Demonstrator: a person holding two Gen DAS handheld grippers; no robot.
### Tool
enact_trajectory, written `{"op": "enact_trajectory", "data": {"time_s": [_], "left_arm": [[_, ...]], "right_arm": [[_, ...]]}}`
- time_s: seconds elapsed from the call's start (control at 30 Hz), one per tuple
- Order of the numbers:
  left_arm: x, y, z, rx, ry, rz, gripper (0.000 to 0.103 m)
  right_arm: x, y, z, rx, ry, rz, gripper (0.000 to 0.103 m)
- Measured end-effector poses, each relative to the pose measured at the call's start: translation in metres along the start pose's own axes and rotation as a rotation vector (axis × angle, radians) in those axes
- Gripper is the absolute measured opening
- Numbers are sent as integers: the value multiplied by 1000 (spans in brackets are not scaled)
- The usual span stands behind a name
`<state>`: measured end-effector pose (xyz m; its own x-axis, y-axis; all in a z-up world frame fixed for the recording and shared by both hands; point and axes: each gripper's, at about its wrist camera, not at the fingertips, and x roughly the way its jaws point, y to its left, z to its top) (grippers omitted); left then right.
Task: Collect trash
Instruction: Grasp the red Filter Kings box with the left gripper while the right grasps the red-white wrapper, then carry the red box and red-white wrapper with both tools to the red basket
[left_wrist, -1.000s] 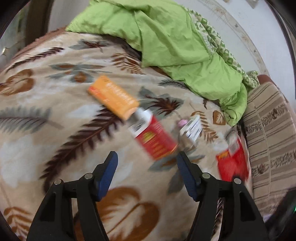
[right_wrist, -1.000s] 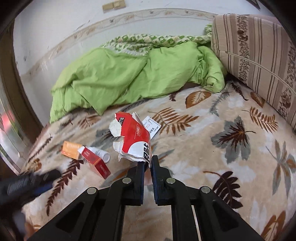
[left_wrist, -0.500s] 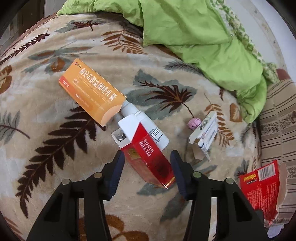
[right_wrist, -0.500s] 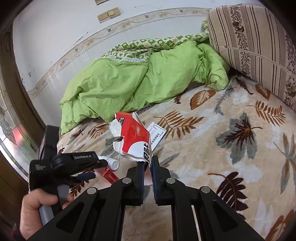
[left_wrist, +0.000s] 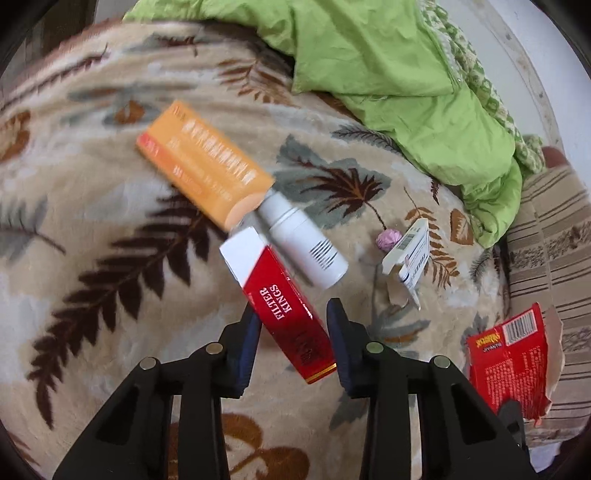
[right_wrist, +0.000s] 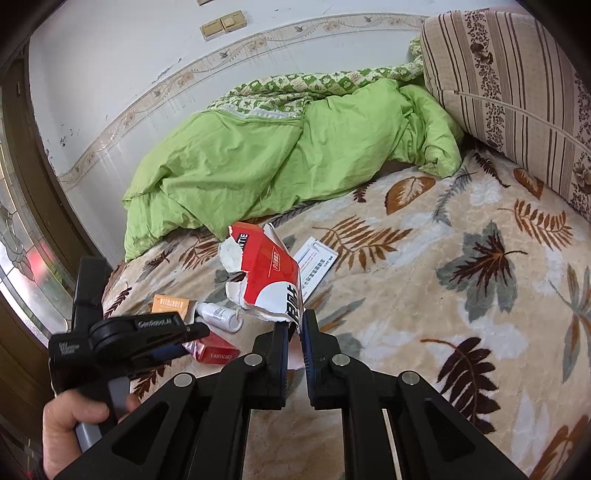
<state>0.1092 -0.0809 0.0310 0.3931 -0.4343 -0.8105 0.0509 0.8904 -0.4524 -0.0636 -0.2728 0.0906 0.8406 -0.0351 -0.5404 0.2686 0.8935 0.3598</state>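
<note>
The red cigarette box (left_wrist: 286, 310), lying just beside the white bottle (left_wrist: 304, 245), is straddled by the left gripper (left_wrist: 293, 325) — jaws narrowed, seemingly not yet clamped — while torn red packaging (right_wrist: 264, 273) is kept pinched in the right gripper (right_wrist: 295, 332).

The white bottle (left_wrist: 303, 245) and orange box (left_wrist: 207, 168) crowd the red carton (left_wrist: 286, 308); bare blanket (left_wrist: 92, 295) lies leftward.

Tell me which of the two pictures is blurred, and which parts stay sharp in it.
Left wrist view: motion blur smears the orange box and the leaf blanket at upper left; the red cigarette box between the left gripper fingers still reads "FILTER KINGS". Right wrist view: sharp overall, with even daylight, and the right gripper pinches the torn red wrapper; fisheye bending curves the wall border.
</note>
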Motion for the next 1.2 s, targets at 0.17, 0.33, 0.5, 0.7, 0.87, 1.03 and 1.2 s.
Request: {"op": "enact_trajectory", "data": {"time_s": [0.17, 0.33, 0.5, 0.7, 0.87, 1.03, 1.2], "left_arm": [[21, 13, -2, -45, 6, -36, 31], [14, 8, -6, -17, -36, -39, 23], [-27, -6, -23, 90, -112, -9, 22], [-93, -7, -71, 239, -206, 25, 22], [-128, 0, -127, 337, -280, 77, 22], [-142, 2, -154, 375, -362, 138, 22], [-139, 0, -157, 394, -411, 199, 22]], "right_arm": [[2, 8, -3, -31, 2, 12, 8], [5, 7, -4, -42, 9, 11, 8], [7, 7, -6, -30, 24, 26, 8], [-12, 13, -16, -67, 24, 89, 8], [-35, 13, -35, -61, 68, 153, 8], [-55, 21, -59, -97, 99, 201, 8], [-61, 21, -66, -106, 105, 214, 8]]}}
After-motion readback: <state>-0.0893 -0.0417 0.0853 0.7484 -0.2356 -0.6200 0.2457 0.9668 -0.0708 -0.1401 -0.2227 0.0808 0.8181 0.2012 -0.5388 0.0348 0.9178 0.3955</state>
